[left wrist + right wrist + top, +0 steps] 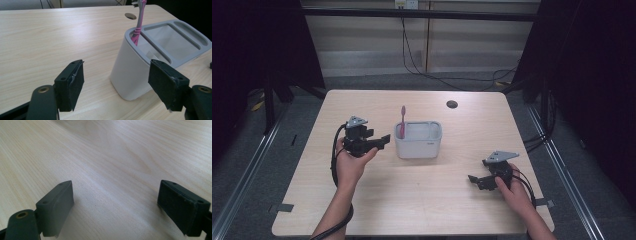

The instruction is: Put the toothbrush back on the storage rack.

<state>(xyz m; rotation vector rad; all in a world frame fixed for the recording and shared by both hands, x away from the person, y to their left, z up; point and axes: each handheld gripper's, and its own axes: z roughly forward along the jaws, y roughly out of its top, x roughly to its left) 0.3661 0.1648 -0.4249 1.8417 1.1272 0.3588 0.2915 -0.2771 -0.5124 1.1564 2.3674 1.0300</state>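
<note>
A pink toothbrush [402, 121] is standing upright in the left-hand end compartment of a pale grey divided holder [418, 148], which is sitting near the middle of the wooden bench [422, 205]. In the left gripper view the toothbrush [138, 26] is leaning against the holder's rim [130, 33], with its handle down inside and its head rising up out of the top of the view.

The left tongs [383, 139] are hanging just beside the holder's left wall, pointing towards it. Their jaws are standing wide apart with nothing between them, and the pads are pressing on nothing; from the left gripper view, the left tongs [116, 86] are framing the holder's near corner without touching it. The right tongs [475, 181] are resting low over bare wood at the right front of the bench, well apart from the holder. From their own camera the right tongs [115, 207] are also spread wide and empty.

Judging from how things lie, the placing of the toothbrush looks done: it is sitting in its compartment and neither tool is gripping it. What seems left is drawing the left hand [351, 165] clear.

A small dark mark is showing on the holder's front face in the high view, but it is too small to read. No other writing or brand can be made out.
</note>
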